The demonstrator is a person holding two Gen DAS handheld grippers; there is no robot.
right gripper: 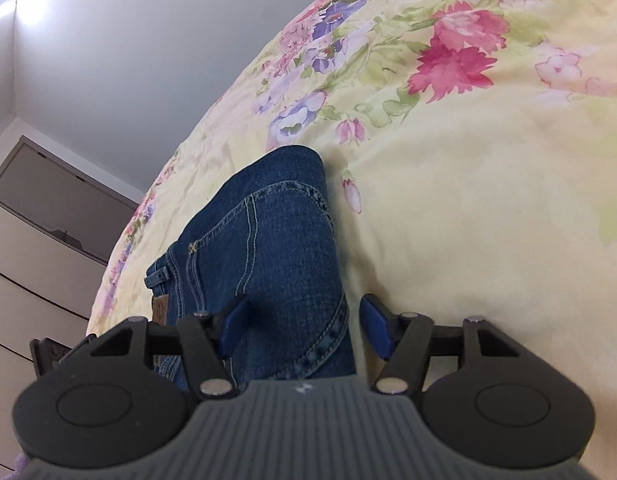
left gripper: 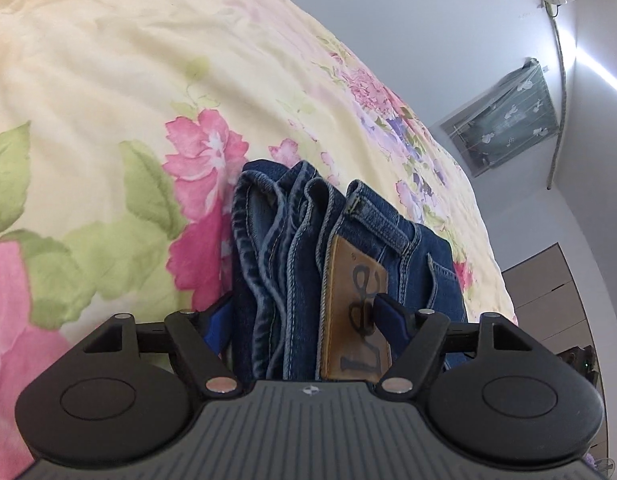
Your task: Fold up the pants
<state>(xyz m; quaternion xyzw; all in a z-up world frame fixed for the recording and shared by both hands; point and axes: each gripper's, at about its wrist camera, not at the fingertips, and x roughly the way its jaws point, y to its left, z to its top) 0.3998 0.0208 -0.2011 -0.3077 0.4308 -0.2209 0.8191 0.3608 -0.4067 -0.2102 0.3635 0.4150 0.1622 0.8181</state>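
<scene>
Denim pants [left gripper: 292, 264], folded, lie on the bed [left gripper: 88, 80] between both my tools' jaws. My left tool [left gripper: 300, 316] and right tool [right gripper: 300, 328] are released, gripping nothing.

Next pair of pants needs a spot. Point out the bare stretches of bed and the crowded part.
Free: the floral bedspread left of the folded jeans in the left wrist view, and the pale stretch right of the jeans in the right wrist view, below the pink flower. Crowded: the jeans themselves, straddled by the left claw and right claw.

Jeans [left gripper: 348, 264] near end hidden behind gripper bodies; cabinet [right gripper: 36, 240] cut by frame edge; patch [left gripper: 354, 320] lettering partly covered.
</scene>
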